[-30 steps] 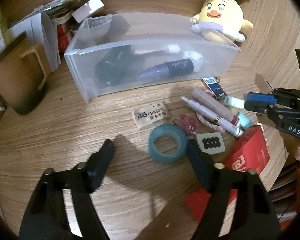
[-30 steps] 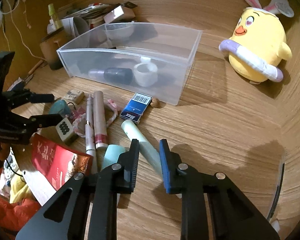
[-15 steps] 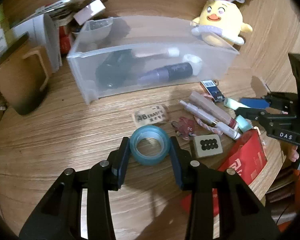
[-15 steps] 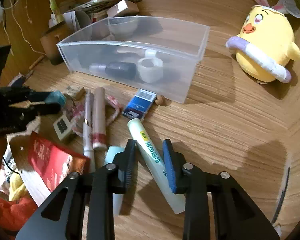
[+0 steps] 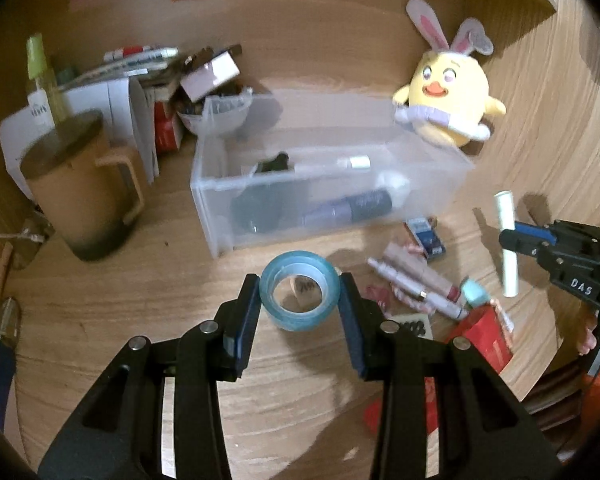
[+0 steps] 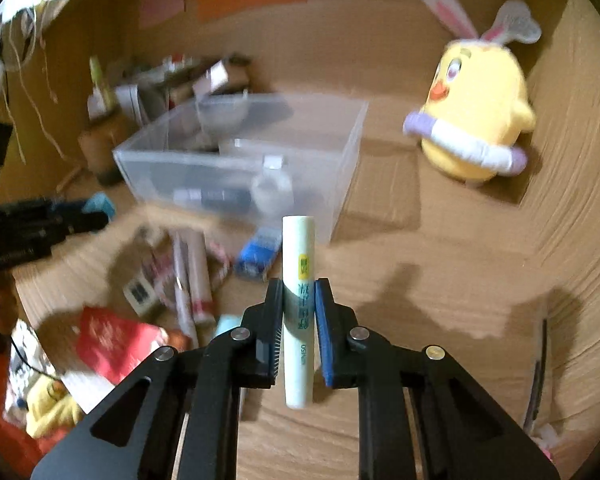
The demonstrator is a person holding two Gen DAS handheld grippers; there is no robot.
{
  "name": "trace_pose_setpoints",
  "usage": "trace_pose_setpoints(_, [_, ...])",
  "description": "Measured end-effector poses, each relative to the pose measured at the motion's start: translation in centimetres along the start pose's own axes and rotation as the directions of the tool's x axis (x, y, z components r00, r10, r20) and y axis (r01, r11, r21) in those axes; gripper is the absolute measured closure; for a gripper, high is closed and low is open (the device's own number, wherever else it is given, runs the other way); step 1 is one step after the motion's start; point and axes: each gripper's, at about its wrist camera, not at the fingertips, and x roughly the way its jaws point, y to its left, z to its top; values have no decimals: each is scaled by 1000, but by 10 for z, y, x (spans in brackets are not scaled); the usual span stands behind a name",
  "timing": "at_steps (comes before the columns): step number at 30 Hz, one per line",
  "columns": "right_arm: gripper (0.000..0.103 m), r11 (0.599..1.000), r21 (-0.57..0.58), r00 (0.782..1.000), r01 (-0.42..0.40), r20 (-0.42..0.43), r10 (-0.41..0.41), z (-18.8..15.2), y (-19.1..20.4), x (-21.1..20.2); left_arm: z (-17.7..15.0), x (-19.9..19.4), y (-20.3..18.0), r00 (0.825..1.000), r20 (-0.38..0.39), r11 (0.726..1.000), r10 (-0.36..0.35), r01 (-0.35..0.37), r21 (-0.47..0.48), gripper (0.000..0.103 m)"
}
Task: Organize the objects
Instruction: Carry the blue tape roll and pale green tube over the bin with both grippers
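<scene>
My left gripper [image 5: 299, 292] is shut on a blue tape roll [image 5: 300, 320] and holds it above the wooden table, in front of the clear plastic bin [image 5: 220, 216]. My right gripper [image 6: 298, 286] has a pale green tube [image 6: 297, 248] upright between its jaws, which are still closing on it; the tube hangs clear of the table. In the left wrist view that right gripper [image 5: 508, 236] and tube [image 5: 505, 208] show at the right edge. The bin [image 6: 160, 168] holds a dark tube, a white ring and other small items.
A yellow plush chick [image 5: 448, 92] sits behind the bin's right end. A brown mug [image 5: 80, 200] and stacked papers stand at the left. Lip tubes [image 5: 416, 284], a blue box [image 5: 430, 236], a domino tile and a red packet [image 5: 484, 332] lie in front of the bin.
The left jaws closed around the tape roll and lifted it off the table. The right gripper gripped the green tube and raised it, and the tube now stands upright.
</scene>
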Motion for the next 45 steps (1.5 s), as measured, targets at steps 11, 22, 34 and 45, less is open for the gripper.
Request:
trace_pose_setpoints(11, [89,998,44,987,-51,157,43,41,3,-27,30,-16,1,995,96,999,12,-10,-30,64])
trace_pose_setpoints(22, [89,997,31,971,-64,231,55,76,11,-27,60,-17,12,987,155,998,37,-29,-59,64])
trace_pose_setpoints(34, [89,998,-10,982,56,183,-53,106,10,8,84,21,24,995,94,997,17,-9,-82,64])
trace_pose_setpoints(45, [89,991,-75,993,115,46,-112,99,8,53,87,67,15,1000,-6,999,20,-20,-28,64])
